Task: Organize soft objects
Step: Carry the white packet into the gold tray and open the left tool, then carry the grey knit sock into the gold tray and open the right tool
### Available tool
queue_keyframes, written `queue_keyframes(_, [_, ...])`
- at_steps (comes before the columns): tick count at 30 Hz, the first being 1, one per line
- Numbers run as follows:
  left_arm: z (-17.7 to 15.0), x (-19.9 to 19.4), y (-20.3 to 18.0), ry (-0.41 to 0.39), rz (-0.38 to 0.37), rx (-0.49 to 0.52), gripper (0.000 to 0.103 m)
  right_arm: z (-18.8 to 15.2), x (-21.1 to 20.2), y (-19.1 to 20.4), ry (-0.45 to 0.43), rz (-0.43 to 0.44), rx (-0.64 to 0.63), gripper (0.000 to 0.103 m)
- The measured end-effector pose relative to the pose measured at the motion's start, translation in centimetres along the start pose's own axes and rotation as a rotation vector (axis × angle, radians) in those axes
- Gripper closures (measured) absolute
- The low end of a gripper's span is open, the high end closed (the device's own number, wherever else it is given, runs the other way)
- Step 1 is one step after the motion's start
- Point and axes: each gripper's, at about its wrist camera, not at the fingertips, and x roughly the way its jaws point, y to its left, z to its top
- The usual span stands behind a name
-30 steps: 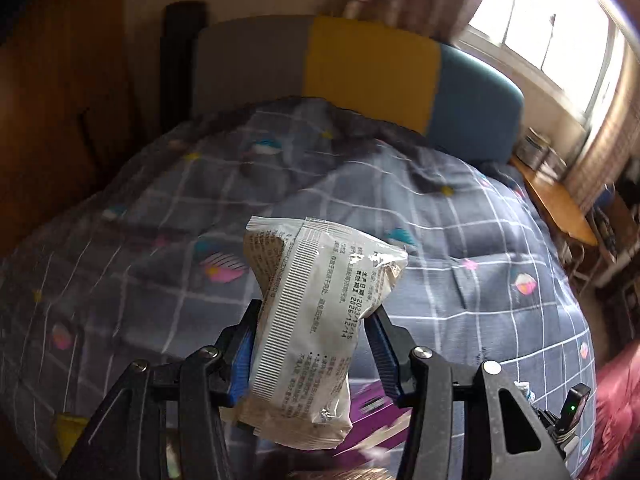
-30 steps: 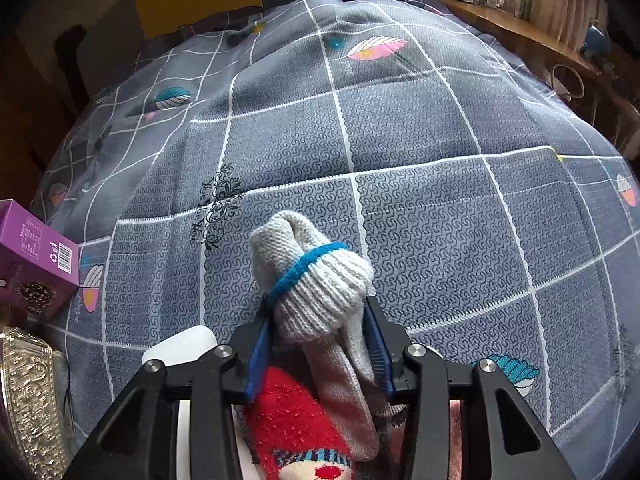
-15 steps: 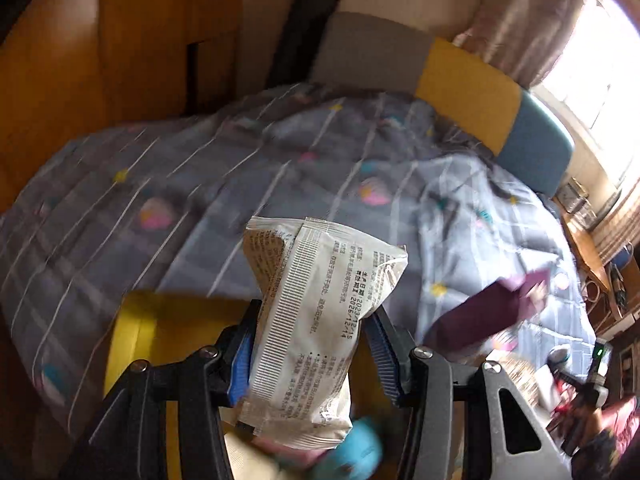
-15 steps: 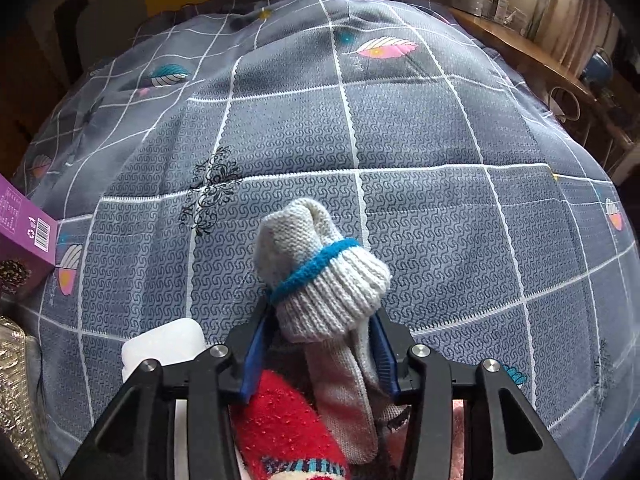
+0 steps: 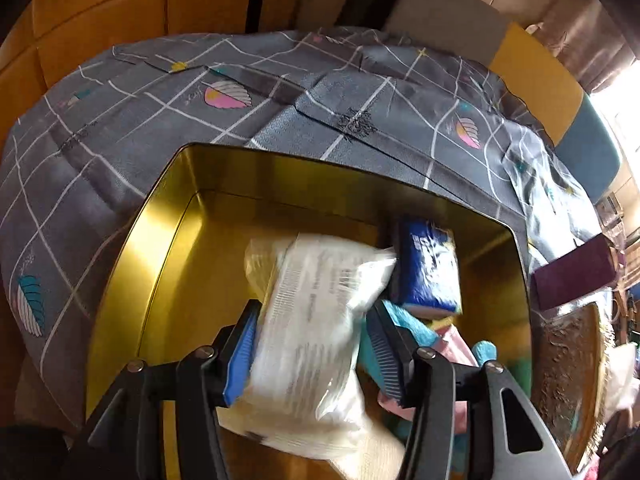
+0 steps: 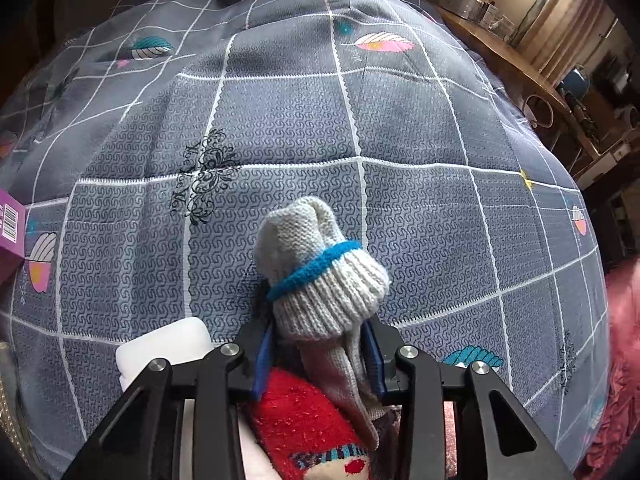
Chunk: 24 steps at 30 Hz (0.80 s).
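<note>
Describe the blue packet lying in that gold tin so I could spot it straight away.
Find the grey checked bedspread and the open gold tin lying on it. Inside, toward the tin's far right corner, the blue packet rests on teal and pink soft things, beside the white wrapper between the left tool's opening jaws. It is the only deep-blue, glossy, block-shaped item there.

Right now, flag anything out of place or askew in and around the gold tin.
Nothing looks spilled or damaged. The white packet hangs tilted between the left gripper's opening jaws over the gold tin, above the blue pack inside. A purple box lies outside on the bedspread.
</note>
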Motion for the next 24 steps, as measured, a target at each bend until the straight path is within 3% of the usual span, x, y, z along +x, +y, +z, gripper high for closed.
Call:
queue_keyframes(3, [-0.3,-0.9,-0.9,-0.057,-0.008,0.036,0.031,0.0,-0.2,0.6,-0.002,-0.026,-0.013,0.067])
queue_keyframes(7, [-1.6,-3.6,-2.3,-0.149,0.006,0.101,0.031,-0.2,-0.3,0.9,0.003,-0.031,0.001,0.068])
queue_keyframes(11, [-3.7,-6.4,-3.8,-0.212,-0.027,0.176,0.031,-0.1,-0.3,0.6,-0.011,-0.013,0.024,0.070])
queue_keyframes(17, [-6.1,-7.9,-5.7,-0.192,-0.107,0.213,0.031,-0.1,-1.2,0.0,-0.054,0.069,0.051,0.073])
queue_keyframes(24, [-8.6,-9.1,-7.8,-0.186,-0.130,0.281,0.031,2.0,-4.8,0.6,-0.105,0.157,0.042,0.073])
